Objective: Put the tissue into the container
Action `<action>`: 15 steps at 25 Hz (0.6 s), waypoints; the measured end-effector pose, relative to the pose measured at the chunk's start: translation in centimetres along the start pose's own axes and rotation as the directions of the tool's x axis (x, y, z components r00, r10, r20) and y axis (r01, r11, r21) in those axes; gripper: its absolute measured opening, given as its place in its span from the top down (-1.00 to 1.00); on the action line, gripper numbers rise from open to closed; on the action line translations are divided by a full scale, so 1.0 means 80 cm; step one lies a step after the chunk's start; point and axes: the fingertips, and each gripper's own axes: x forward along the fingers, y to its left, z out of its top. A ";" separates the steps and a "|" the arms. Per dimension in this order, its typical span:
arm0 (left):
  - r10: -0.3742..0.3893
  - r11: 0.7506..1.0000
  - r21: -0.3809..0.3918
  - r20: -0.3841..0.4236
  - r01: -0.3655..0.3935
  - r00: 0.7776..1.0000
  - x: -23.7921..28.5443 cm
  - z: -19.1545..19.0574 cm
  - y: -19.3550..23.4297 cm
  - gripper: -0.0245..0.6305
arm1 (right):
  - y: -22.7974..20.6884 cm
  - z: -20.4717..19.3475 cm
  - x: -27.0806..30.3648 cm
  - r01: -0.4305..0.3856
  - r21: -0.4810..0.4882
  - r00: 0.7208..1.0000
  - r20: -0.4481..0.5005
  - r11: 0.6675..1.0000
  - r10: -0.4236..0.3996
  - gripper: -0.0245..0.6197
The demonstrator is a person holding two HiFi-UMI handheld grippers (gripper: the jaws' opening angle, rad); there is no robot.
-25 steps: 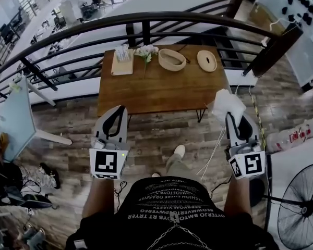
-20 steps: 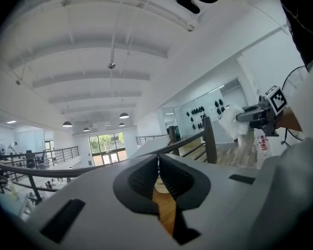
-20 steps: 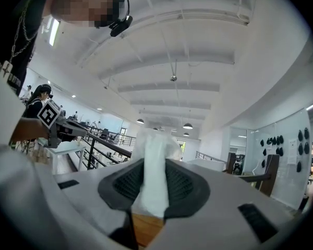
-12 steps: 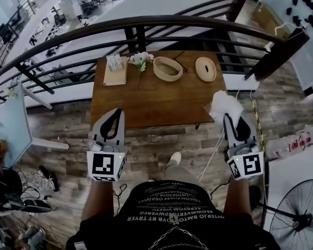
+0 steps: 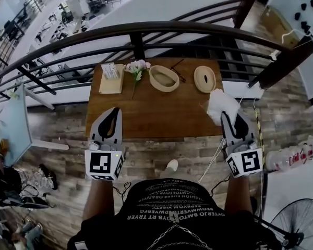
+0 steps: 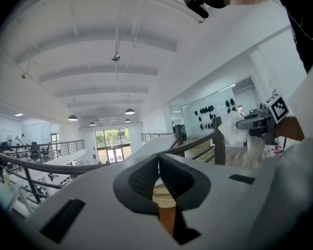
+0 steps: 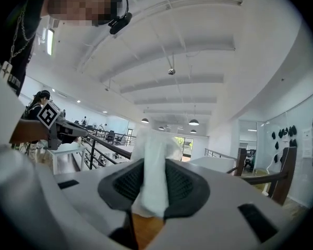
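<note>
**One tissue in transit, not yet delivered**

**Item.** One white tissue (image 5: 223, 104), crumpled. It is held above the near right corner of the table (image 5: 146, 113).

**Holder.** The right gripper (image 5: 228, 120) has its jaws narrowed and both pads pressed on the tissue. The right gripper view shows the tissue as a folded strip pinched between the ribbed pads. Its loose bulk stands clear beyond the tips.

**Other gripper.** The left gripper (image 5: 113, 117) hangs off the near left edge of the table. Its jaws are drawn together with nothing between them.

**Destination.** The container (image 5: 164, 78) is taken to be the open oval wooden bowl at the far side of the table, about mid-width. A flat oval lid (image 5: 204, 78) lies just to its right. A small bunch of flowers (image 5: 137, 66) and a rack on a board (image 5: 110, 72) lie to its left. The bowl looks empty.

**Progress.** The pickup is done. What is left is the carry far and leftward across the table, the lowering over the bowl and the release. Tissue and container are well apart.

**Orientation.** The long axis of the tissue runs along the jaws, near to far. The pinched end is toward the person, and the free, fuller end points far, toward the railing (image 5: 146, 30). It leans a little to the left, toward the bowl.
</note>
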 end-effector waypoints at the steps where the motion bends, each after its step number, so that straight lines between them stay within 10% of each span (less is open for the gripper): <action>1: 0.003 1.000 -0.003 0.003 -0.003 1.000 0.008 0.003 -0.005 0.83 | -0.009 -0.001 0.003 -0.006 0.001 1.000 0.006 1.000 0.006 0.57; 15: -0.025 1.000 0.002 0.025 0.025 0.999 0.064 0.029 -0.051 0.83 | -0.072 -0.024 0.019 -0.019 0.040 1.000 0.019 0.999 0.018 0.57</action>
